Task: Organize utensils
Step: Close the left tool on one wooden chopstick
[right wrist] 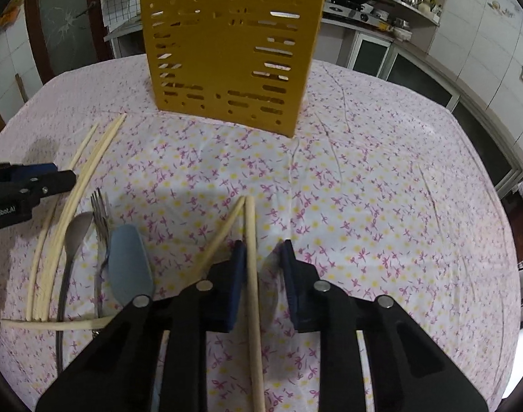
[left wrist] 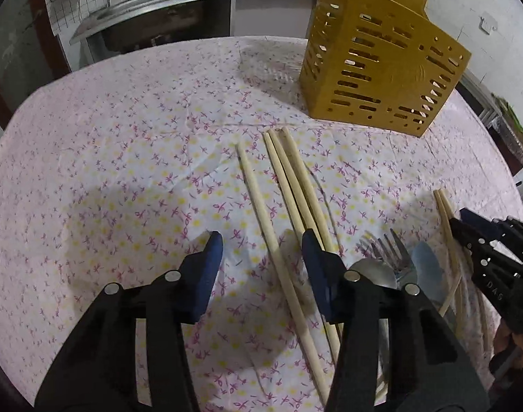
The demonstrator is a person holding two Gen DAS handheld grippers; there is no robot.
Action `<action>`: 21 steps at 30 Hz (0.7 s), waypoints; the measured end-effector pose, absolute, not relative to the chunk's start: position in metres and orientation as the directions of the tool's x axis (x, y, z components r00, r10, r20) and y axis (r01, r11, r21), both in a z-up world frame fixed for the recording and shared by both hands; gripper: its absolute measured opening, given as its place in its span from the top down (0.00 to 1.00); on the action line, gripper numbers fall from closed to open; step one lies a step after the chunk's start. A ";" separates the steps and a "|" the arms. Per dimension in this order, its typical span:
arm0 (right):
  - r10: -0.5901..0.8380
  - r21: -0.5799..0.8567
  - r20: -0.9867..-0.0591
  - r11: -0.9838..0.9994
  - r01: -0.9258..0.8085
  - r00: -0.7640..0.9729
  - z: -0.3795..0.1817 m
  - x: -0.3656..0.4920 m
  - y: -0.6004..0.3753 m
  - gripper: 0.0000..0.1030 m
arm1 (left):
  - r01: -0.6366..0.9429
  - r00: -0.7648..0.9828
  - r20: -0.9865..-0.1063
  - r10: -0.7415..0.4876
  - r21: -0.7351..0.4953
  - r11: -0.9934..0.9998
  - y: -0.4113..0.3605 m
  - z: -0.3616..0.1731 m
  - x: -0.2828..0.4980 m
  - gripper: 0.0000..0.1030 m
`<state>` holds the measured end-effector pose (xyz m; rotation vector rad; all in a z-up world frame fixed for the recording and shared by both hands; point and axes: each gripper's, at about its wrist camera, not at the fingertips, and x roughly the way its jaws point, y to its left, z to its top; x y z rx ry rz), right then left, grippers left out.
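A table under a floral cloth [left wrist: 124, 158] is seen, with a kitchen counter [left wrist: 179, 3] behind it and a stove shelf [right wrist: 381, 3] at the right in the right wrist view.

Clutter: in the left wrist view four loose chopsticks [left wrist: 288, 185] lie lengthwise ahead, one apart at the left and three bunched. A spoon [right wrist: 72, 240], a fork [right wrist: 101, 213] and a pale blue spatula [right wrist: 127, 264] lie side by side just right of them. One more chopstick is laid crosswise under the handles near the table edge. Between either gripper and the holder only bare cloth is seen.

Left gripper [left wrist: 261, 243]: jaws wide, nothing held. The single chopstick runs through the gap between its fingers, touching neither; the bunch passes under the right finger.

Right gripper [right wrist: 263, 250]: jaws at a narrow-to-medium gap, not clamped. One chopstick of a pair [right wrist: 249, 240] runs between the fingers, close against the left pad; contact cannot be told. The other angles off left, outside the left finger.

Holder [right wrist: 227, 58]: yellow, slotted, upright at the far side of the table, well apart from both grippers. Its top is cut off from view; contents cannot be told, though pale shapes show through some slots.
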<state>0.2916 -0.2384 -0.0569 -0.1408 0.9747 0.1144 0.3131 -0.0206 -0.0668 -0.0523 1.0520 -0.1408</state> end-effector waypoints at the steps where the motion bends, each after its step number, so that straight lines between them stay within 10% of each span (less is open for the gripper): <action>1: 0.040 -0.059 -0.829 0.986 -0.158 0.558 -0.058 0.291 -0.241 0.78 | 0.097 0.483 -0.863 -0.148 -0.115 0.989 -0.021 -0.067 0.315 0.54; 21: 0.094 0.035 -0.800 0.993 -0.110 0.593 -0.062 0.287 -0.253 0.78 | 0.115 0.520 -0.853 -0.047 0.015 0.993 -0.036 -0.070 0.321 0.72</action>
